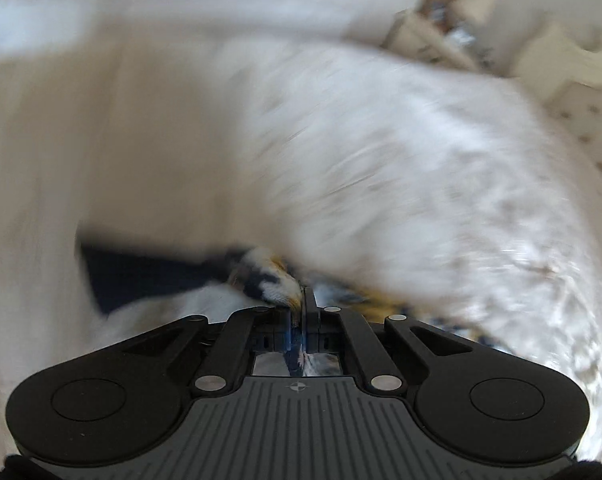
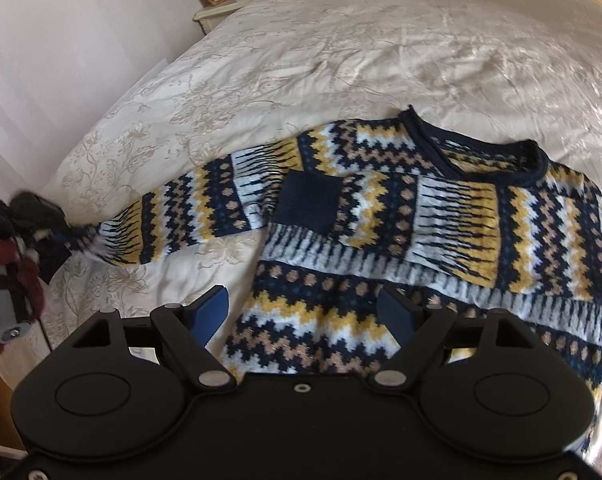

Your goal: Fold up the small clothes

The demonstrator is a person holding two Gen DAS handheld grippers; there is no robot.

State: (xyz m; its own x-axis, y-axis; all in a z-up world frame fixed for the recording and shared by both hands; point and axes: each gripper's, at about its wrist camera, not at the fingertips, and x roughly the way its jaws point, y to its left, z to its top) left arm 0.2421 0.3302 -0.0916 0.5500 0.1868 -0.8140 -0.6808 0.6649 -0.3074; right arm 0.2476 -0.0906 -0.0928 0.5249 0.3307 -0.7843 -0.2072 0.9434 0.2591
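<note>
Right wrist view: the right tool gapes wide and empty over the sweater's hem, the left tool pinches its outstretched sleeve cuff near the bed's edge.

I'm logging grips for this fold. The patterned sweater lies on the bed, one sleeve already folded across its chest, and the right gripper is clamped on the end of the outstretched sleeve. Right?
Not quite: the left gripper clamps that sleeve end, as the left wrist view shows. The right gripper hangs open above the sweater hem. The rest stands, on the bed.
</note>
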